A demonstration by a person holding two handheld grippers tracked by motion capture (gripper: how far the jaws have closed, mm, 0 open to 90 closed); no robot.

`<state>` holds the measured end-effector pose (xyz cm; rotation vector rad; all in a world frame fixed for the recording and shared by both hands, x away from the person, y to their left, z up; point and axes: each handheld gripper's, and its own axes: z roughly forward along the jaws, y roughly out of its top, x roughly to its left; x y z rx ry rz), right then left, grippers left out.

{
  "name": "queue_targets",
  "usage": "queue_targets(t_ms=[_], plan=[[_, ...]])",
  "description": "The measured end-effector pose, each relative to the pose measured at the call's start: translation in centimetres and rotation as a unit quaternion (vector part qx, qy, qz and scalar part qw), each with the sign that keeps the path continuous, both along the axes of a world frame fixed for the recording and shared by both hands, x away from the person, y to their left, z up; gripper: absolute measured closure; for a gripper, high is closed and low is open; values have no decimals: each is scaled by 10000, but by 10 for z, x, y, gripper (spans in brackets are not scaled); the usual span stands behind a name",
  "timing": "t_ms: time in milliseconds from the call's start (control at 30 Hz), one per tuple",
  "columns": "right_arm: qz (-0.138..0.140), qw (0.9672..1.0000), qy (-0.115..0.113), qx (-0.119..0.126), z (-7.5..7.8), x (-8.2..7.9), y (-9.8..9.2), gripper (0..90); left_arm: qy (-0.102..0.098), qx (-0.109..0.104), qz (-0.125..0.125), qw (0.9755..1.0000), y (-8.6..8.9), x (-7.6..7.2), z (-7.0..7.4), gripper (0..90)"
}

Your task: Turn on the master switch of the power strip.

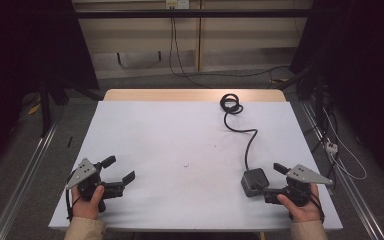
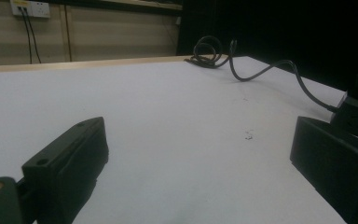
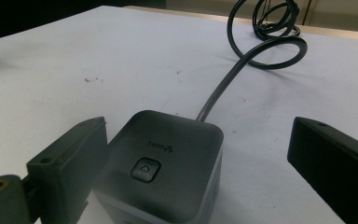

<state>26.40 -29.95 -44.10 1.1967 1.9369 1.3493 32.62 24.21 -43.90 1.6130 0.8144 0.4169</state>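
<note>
The dark grey cube-shaped power block (image 1: 254, 181) rests on the white table (image 1: 180, 130), near its right front corner. Its black cord (image 1: 250, 142) runs to a coil (image 1: 231, 104) at the far edge. The right gripper (image 1: 275, 182) has jaws spread, straddling the block; one jaw appears to touch its side. The left gripper (image 1: 118, 169), well left of the block, is spread and empty.

The counter (image 1: 170, 145) has a smooth, matt white top with a bare wood edge at its far side. The cube-shaped adapter (image 3: 168, 163) looks like dark plastic with a soft satin sheen; its cable (image 3: 261, 51) is glossy black rubber. Each tool's jaws look matt black plastic.
</note>
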Motion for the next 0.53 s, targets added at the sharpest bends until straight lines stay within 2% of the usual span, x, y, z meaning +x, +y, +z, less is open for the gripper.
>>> queue_targets(t_ms=[533], plan=[[-48, 9999, -69, 90, -3, -2, 1, 48, 50, 58, -94, 9999, -4, 3, -2, 38]])
